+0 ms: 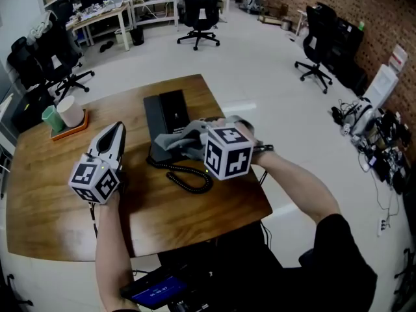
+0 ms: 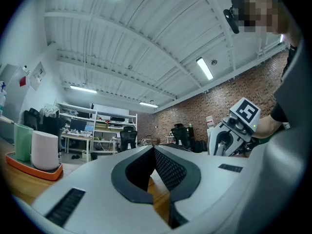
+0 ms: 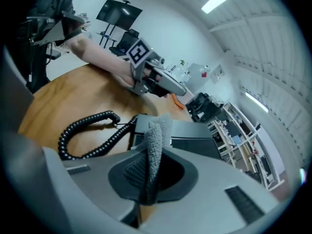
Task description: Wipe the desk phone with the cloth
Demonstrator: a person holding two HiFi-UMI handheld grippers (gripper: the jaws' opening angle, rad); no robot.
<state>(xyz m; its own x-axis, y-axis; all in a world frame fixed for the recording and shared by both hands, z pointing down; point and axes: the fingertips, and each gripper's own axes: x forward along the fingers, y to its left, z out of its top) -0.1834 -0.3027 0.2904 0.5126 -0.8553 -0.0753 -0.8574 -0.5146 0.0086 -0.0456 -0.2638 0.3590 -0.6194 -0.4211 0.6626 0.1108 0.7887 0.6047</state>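
Desk phone (image 1: 168, 116) partly under cloth (image 3: 157, 135); right tool (image 3: 146, 177) clamped on cloth; left tool (image 2: 154, 155) closed, empty

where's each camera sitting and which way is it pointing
Head view: on the person's head, steeply down at the desk phone; both forearms show.
Left gripper view: on the left claw, shut, facing across the table.
Right gripper view: on the right claw, clamping the cloth, facing the phone.
Both gripper views show the other claw.
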